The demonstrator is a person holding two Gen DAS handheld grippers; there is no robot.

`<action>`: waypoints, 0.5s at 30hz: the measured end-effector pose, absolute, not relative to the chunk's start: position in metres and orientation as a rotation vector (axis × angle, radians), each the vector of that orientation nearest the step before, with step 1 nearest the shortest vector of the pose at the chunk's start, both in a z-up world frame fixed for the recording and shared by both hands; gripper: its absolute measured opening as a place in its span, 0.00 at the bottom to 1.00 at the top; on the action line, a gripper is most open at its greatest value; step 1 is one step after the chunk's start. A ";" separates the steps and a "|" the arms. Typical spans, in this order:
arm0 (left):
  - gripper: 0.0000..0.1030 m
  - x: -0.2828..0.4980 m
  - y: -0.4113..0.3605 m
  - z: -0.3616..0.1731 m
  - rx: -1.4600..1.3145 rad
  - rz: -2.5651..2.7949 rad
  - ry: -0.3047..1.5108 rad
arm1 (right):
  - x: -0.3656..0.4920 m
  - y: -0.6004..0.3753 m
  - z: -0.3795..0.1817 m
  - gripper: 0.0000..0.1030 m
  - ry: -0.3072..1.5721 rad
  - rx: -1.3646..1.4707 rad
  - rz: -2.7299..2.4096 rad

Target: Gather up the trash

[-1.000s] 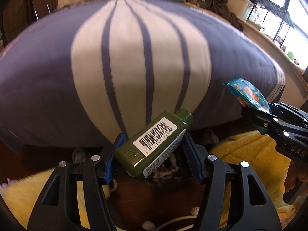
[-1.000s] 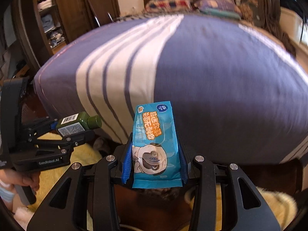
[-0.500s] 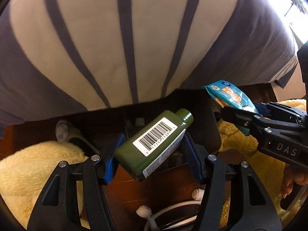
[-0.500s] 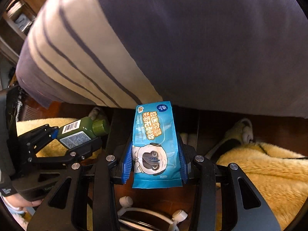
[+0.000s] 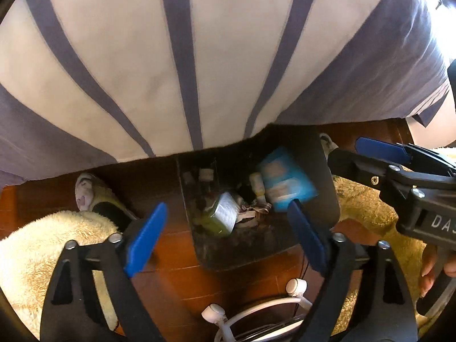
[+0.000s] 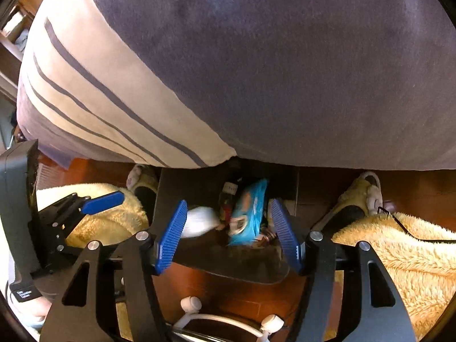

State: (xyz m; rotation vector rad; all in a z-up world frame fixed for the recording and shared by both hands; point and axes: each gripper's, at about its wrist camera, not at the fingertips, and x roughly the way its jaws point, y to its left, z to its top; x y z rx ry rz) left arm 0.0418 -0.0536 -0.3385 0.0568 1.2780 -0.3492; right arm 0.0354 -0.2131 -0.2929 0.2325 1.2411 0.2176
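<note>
A black trash bin [image 5: 327,196] stands on the floor at the foot of the bed. The green bottle [image 5: 219,218] with its white label is a blur as it drops inside. The blue snack packet [image 5: 285,181] falls in beside it, over other rubbish. My left gripper [image 5: 225,238] hangs above the bin, its jaws opening and nothing between the blue pads. In the right wrist view my right gripper [image 6: 228,238] is over the same bin [image 6: 176,188], jaws opening. The packet [image 6: 249,213] is loose below them and the bottle [image 6: 199,222] is a pale blur.
The bed's striped cover [image 5: 182,57] overhangs the bin's far side. Yellow fluffy rugs [image 5: 31,245] [image 6: 399,250] flank it, with slippers [image 5: 85,191] [image 6: 367,191] on the wooden floor. White earphones [image 5: 296,287] lie near the bin. A person's hand [image 5: 430,268] grips the right handle.
Both grippers have let go: the bottle and the packet have left the pads and are falling into the bin. Both jaws stand wider, and both views have sunk closer to the bin.
</note>
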 end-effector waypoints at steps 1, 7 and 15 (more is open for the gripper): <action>0.85 0.041 -0.053 -0.335 0.059 -0.345 1.271 | 0.035 -0.215 -0.289 0.61 1.228 0.236 0.204; 0.92 0.032 -0.040 -0.293 0.051 -0.319 1.183 | 0.024 -0.230 -0.244 0.91 1.083 0.172 0.129; 0.92 0.013 -0.013 -0.165 0.059 -0.230 0.843 | -0.005 -0.237 -0.128 0.97 0.746 0.095 0.058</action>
